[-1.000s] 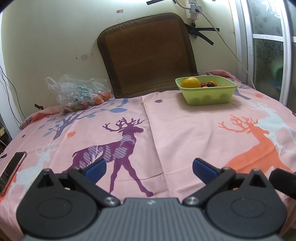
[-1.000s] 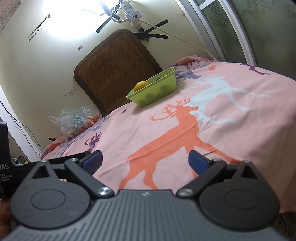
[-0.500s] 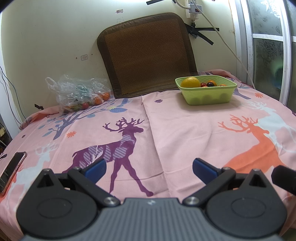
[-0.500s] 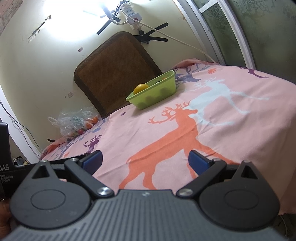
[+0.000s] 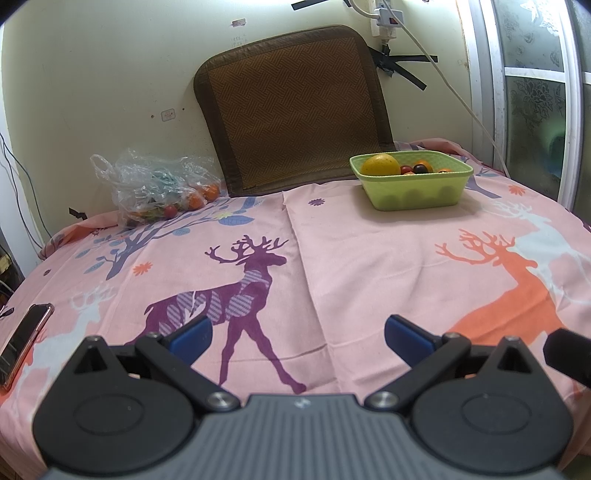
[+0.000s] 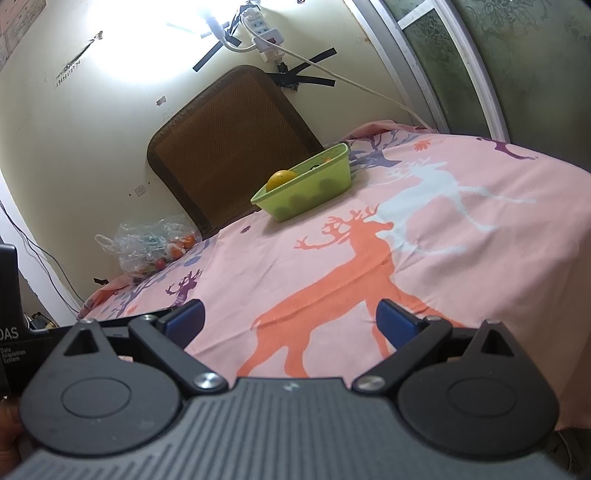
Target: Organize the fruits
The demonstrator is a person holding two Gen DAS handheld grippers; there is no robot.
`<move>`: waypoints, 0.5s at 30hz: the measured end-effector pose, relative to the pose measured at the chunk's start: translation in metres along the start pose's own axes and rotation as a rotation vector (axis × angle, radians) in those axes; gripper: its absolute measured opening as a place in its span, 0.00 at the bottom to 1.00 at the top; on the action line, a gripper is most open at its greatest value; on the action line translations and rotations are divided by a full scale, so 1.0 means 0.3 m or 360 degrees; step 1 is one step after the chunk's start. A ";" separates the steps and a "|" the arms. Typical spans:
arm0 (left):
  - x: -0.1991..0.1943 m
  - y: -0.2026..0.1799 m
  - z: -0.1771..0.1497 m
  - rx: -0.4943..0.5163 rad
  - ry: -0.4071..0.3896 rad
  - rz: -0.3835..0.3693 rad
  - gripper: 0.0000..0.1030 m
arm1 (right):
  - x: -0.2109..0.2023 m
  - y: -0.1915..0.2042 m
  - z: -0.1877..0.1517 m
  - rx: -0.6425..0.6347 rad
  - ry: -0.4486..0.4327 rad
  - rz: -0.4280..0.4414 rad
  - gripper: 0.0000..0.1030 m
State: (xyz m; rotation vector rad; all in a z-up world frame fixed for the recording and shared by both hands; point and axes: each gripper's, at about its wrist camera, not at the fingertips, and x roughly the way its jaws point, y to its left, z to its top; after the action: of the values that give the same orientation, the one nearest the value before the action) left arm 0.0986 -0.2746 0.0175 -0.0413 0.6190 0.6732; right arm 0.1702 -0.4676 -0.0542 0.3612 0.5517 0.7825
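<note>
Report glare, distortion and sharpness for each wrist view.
Left wrist view: even light, no glare; fisheye bends the window frame; green basket and plastic bag sharp, open left gripper slightly soft. Right wrist view: tilted, a blown-out glare patch on the wall washes out detail near the power strip; green basket clear behind the open right gripper.

At ten o'clock, the crumpled plastic bag (image 5: 155,184) blurs its contents (orange and red fruit show through); the phone (image 5: 24,341) is cut off at the left edge.
</note>
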 end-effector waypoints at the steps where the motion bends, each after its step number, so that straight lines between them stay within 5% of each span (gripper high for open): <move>1: 0.000 0.000 0.000 -0.0001 -0.0001 0.0000 1.00 | 0.000 0.000 0.000 0.0001 0.0000 0.0000 0.98; 15: 0.001 0.000 0.002 0.0002 0.0004 -0.0016 1.00 | 0.000 -0.001 0.001 0.0001 0.0001 0.0001 0.98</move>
State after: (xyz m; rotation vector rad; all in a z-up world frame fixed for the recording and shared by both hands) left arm 0.0991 -0.2744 0.0177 -0.0440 0.6213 0.6631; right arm 0.1707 -0.4679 -0.0543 0.3616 0.5524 0.7832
